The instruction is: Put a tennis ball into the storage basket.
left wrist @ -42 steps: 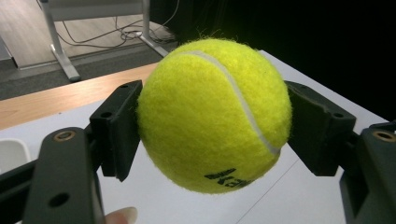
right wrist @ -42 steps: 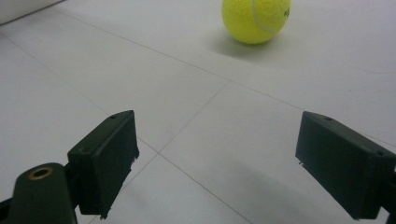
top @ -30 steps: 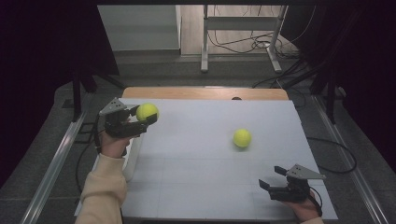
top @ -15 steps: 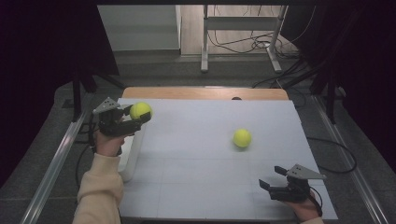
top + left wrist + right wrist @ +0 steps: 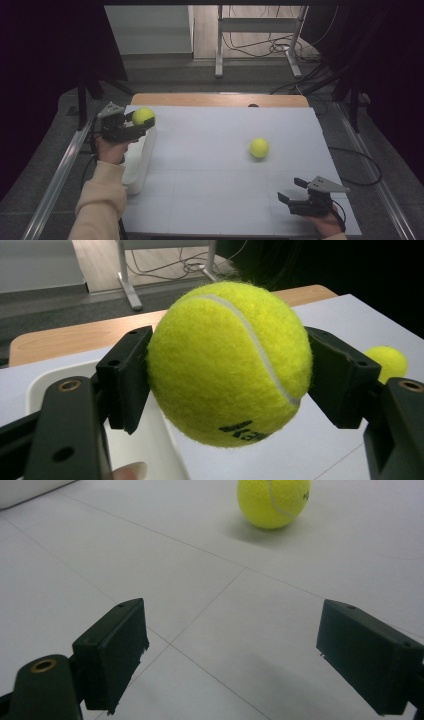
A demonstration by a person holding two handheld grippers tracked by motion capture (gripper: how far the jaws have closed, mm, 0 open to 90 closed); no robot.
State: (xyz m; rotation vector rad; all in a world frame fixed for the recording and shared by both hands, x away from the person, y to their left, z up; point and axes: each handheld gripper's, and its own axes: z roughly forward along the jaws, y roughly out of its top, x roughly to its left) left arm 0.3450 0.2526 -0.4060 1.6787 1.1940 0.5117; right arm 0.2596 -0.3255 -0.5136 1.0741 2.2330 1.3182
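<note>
Our left hand-held gripper [image 5: 141, 123] is pinching a ball [image 5: 143, 116] over the white bin [image 5: 140, 162] at the worktop's [image 5: 210, 200] left edge. Our right hand-held gripper [image 5: 291, 190] sits spread wide, well apart from the second ball [image 5: 259, 148].

Dim room, black drapes [image 5: 55, 55] at nine and three o'clock; pale wall panel [image 5: 150, 30] at eleven; wooden floor [image 5: 255, 35] at twelve, crossed by loose cables [image 5: 260, 47]; grey metal stand legs [image 5: 219, 45] upright there; white table top [image 5: 210, 165] centre, wooden edge [image 5: 215, 99] along its far side.
</note>
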